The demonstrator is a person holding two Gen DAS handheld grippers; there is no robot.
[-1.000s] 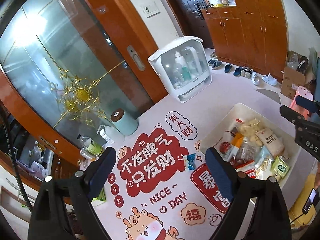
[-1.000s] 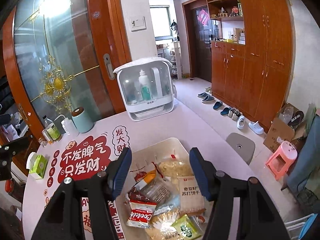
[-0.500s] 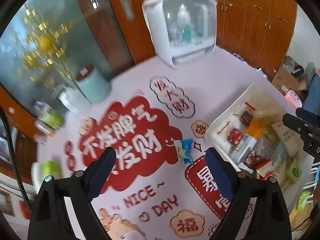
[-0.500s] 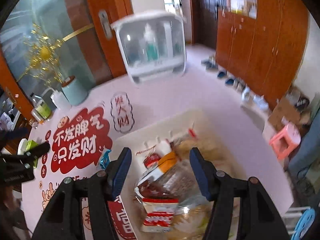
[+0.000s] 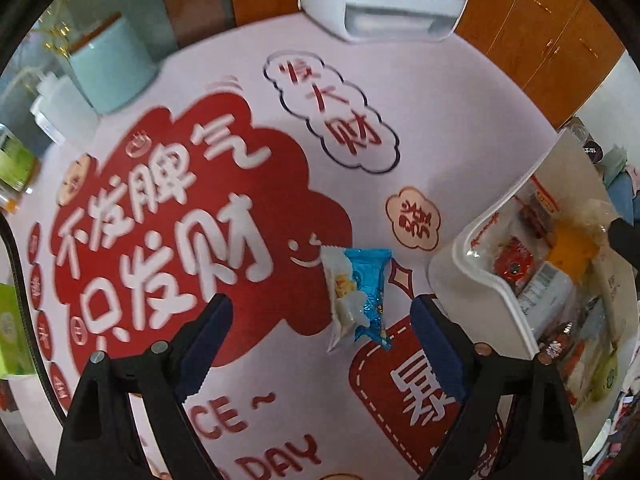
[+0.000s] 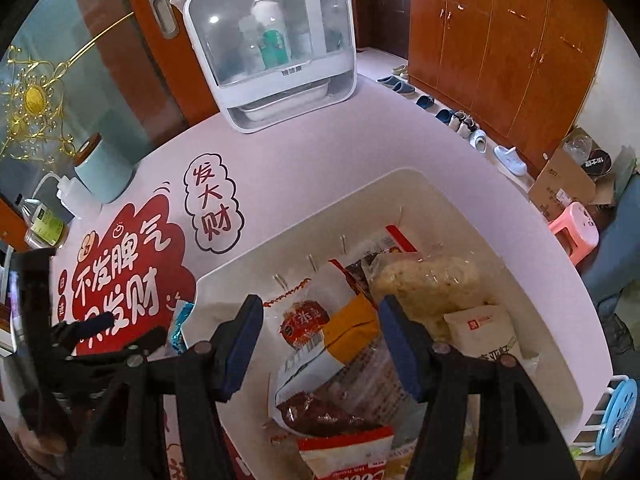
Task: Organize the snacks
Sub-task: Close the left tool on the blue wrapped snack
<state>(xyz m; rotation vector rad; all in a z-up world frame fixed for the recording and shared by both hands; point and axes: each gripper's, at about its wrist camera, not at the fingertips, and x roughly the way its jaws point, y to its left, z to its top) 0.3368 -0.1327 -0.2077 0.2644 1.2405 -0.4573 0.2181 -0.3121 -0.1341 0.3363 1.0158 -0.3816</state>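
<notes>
A blue and white snack packet (image 5: 358,294) lies on the printed table mat, just left of a white bin (image 5: 472,280) full of snack packs. My left gripper (image 5: 320,320) is open and empty, low over the mat, with the packet between and just ahead of its fingers. My right gripper (image 6: 320,320) is open and empty, hovering over the white bin (image 6: 404,184), above an orange and white pack (image 6: 344,336). The blue packet's edge (image 6: 179,322) shows in the right wrist view, beside the bin's left wall.
A white dish cabinet (image 6: 272,48) stands at the table's back. A teal canister (image 5: 110,66) and a white pump bottle (image 5: 52,108) stand at the back left. Green boxes (image 5: 12,332) sit at the left edge. A pink stool (image 6: 574,232) is on the floor to the right.
Both grippers have dropped lower and tilted down. The left one has closed in on the blue packet; the right one has moved down over the bin's contents.
</notes>
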